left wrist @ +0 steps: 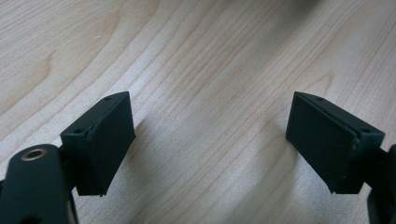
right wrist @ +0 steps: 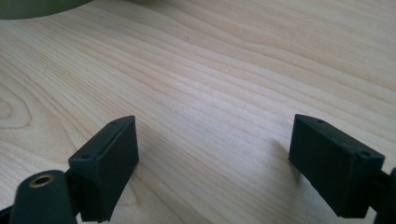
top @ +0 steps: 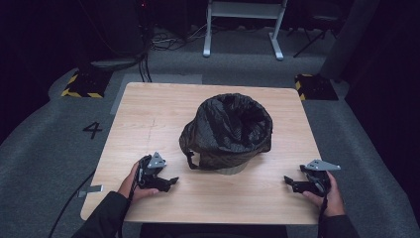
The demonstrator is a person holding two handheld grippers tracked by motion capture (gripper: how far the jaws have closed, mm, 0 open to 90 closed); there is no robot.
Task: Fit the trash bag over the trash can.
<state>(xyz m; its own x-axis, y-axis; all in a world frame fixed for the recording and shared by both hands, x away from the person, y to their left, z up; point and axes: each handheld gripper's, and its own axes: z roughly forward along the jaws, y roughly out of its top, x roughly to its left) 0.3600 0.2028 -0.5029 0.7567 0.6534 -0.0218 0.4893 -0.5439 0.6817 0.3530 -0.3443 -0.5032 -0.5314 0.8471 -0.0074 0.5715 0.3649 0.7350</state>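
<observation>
A small bin lined with a black plastic bag (top: 229, 130) stands in the middle of the wooden table (top: 148, 114). My left gripper (top: 171, 182) rests low over the table's near left part, jaws apart and pointing right toward the bin. In the left gripper view my left gripper (left wrist: 210, 140) is open over bare wood, with nothing between its jaws. My right gripper (top: 288, 182) sits near the table's front right, pointing left. The right gripper view has my right gripper (right wrist: 214, 156) open, only wood grain between the jaws and the bin's pale base (right wrist: 37, 7) at the top left corner.
The table stands on grey carpet with a "4" marked on the floor (top: 92, 130) to the left. Yellow-and-black striped blocks (top: 81, 84) lie beyond the far corners, and a white frame's legs (top: 242, 29) stand at the back. A cable (top: 74, 198) trails off the left side.
</observation>
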